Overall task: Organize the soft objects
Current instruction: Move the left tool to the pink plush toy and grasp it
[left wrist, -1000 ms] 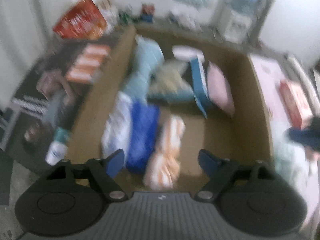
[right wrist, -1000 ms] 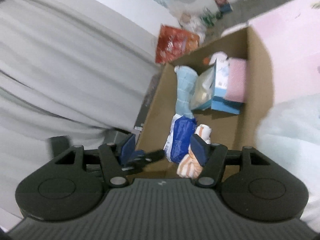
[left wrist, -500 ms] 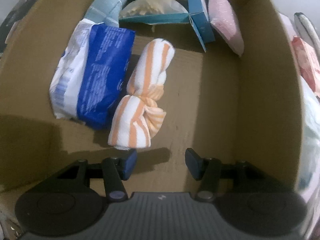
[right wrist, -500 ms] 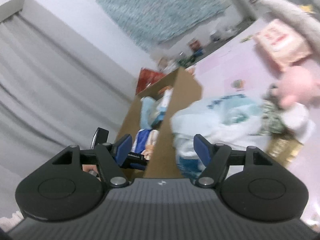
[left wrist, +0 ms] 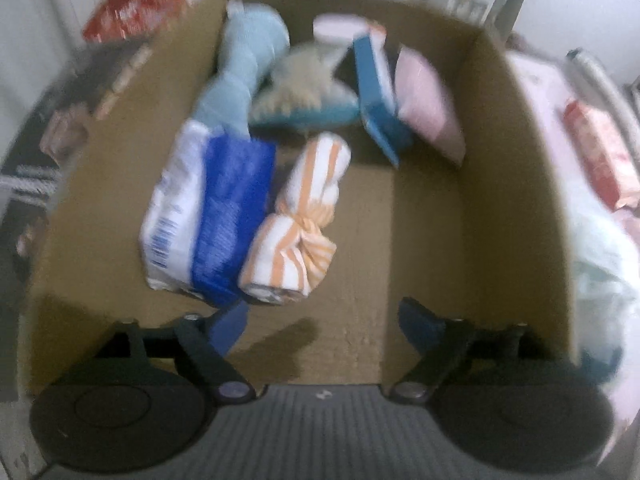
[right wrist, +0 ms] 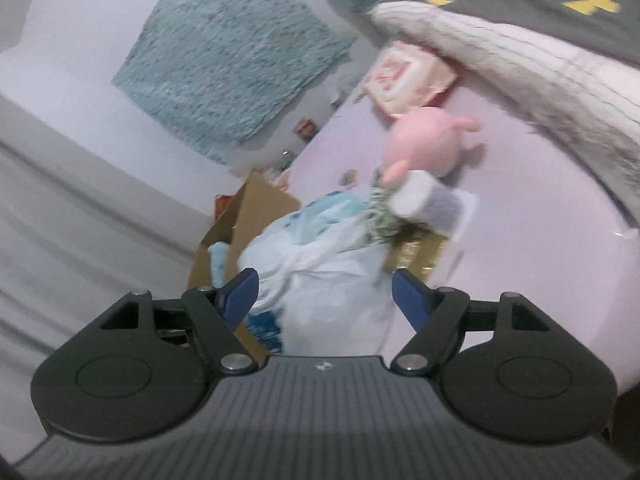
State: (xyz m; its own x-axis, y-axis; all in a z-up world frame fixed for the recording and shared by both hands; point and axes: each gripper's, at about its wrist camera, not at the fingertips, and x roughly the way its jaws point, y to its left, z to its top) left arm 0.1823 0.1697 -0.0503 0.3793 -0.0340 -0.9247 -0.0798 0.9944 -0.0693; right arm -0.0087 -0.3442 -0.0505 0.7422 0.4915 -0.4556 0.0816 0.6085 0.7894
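Observation:
A cardboard box [left wrist: 516,184] holds a blue and white pack [left wrist: 208,216], an orange-striped knotted towel [left wrist: 304,224], a light blue towel [left wrist: 244,76], a teal box [left wrist: 376,96] and a pink pad [left wrist: 428,104]. My left gripper [left wrist: 320,320] is open and empty above the box floor, near the striped towel. My right gripper [right wrist: 324,296] is open and empty, its fingers on either side of a white and pale blue plastic pack [right wrist: 320,264] lying on the pink bed [right wrist: 520,240] beside the box [right wrist: 256,208]. A pink plush toy [right wrist: 428,140] lies beyond.
A pink-and-red packet [right wrist: 408,80] and a grey blanket with yellow shapes [right wrist: 540,4] lie on the bed. A gold item [right wrist: 416,252] sits under the plush. A red bag [left wrist: 132,4] stands left of the box. Grey curtains [right wrist: 80,220] hang at left.
My left gripper has pulled back up out of the box and opened wider. My right gripper has swung further over the bed, closer to the white pack.

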